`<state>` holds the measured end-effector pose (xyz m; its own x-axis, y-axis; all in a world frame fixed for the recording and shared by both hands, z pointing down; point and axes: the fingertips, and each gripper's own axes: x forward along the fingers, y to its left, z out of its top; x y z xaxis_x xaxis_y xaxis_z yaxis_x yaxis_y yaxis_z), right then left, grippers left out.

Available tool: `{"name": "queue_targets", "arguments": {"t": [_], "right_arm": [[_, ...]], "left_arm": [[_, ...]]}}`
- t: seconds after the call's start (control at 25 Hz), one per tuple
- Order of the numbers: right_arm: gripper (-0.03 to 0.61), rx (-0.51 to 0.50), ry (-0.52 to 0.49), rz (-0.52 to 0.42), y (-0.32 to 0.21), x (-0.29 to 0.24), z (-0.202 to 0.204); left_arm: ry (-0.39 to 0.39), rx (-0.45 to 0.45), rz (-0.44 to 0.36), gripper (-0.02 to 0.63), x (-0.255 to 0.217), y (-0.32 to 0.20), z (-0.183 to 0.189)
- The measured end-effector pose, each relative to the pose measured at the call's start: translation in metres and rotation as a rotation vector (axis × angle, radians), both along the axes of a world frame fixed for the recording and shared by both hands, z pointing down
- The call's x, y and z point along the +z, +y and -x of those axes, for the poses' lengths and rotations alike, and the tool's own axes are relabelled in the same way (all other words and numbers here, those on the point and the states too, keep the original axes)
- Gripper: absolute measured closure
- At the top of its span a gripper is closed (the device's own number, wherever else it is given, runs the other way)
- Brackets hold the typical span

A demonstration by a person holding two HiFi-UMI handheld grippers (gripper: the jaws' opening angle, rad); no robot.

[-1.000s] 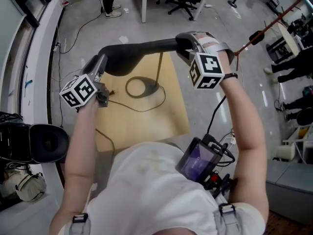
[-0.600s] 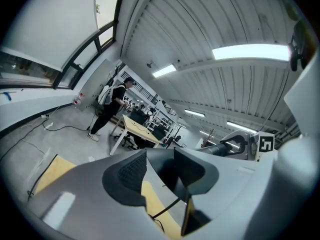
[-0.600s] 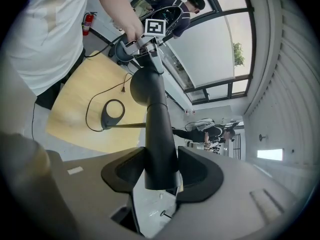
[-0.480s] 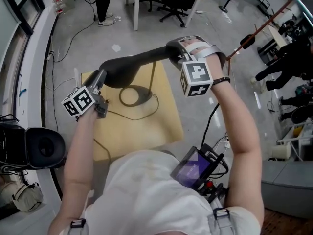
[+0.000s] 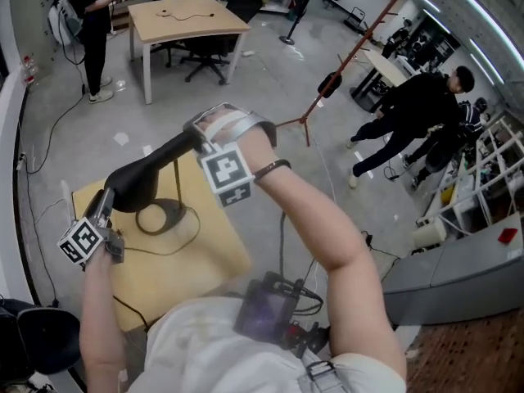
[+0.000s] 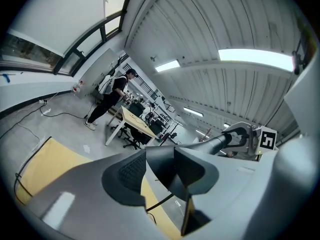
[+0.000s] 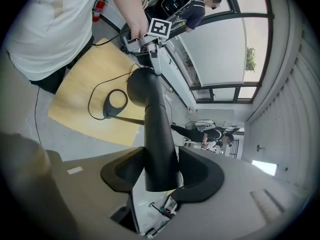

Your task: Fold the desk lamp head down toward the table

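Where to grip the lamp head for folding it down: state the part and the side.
Take the lamp head at its slim upper end, coming from above and straddling its narrow width. It is long and tapers there, so that end likely fits a grip and gives good leverage.

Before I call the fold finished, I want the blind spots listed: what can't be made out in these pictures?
Joint between lamp head and stem: head view, covered by the head itself.
Part of the lamp base: head view, overlapped by the lamp head.
Near edge of the table: head view, under the person's torso.
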<state>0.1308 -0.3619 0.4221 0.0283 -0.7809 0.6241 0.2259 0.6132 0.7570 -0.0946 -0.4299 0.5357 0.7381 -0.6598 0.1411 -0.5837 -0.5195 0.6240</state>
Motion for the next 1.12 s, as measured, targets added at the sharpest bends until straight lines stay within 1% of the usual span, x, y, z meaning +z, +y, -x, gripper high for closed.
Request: {"name": "queue_targets", "arguments": {"t": [0.12,0.32,0.44,0.56,0.68,0.88,0.96,1.0,1.04,1.12], "right_arm": [[0.350,-0.003,0.046,-0.006,0.005,-0.009,0.000],[0.347,-0.011,0.097,-0.008,0.008,-0.004,0.000],[0.345,-0.018,0.121,-0.010,0.010,0.000,-0.001],[0.344,-0.025,0.146,-0.013,0.011,-0.008,-0.004],[0.341,-0.019,0.170,-0.023,0.010,-0.016,-0.007],[0.337,-0.021,0.191,-0.027,0.007,-0.016,-0.003],[0.336,-0.022,0.208,-0.027,0.006,-0.016,-0.001],[0.335,-0.023,0.218,-0.028,0.006,-0.017,0.000],[0.334,-0.021,0.227,-0.028,0.005,-0.017,0.000],[0.336,-0.016,0.241,-0.028,0.002,-0.017,-0.001]], "left_arm": [[0.029,0.036,0.014,0.443,0.001,0.006,-0.013],[0.039,0.042,0.022,0.442,0.022,0.006,-0.017],[0.073,0.075,0.035,0.443,0.024,0.012,-0.030],[0.088,0.095,0.052,0.443,0.026,0.016,-0.041],[0.085,0.111,0.065,0.443,0.026,0.016,-0.051],[0.076,0.116,0.079,0.443,0.033,0.017,-0.051],[0.065,0.127,0.072,0.443,0.036,0.018,-0.054],[0.056,0.131,0.058,0.453,0.035,0.018,-0.056],[0.045,0.132,0.040,0.510,0.032,0.019,-0.058],[0.029,0.130,0.013,0.571,0.028,0.019,-0.061]]}}
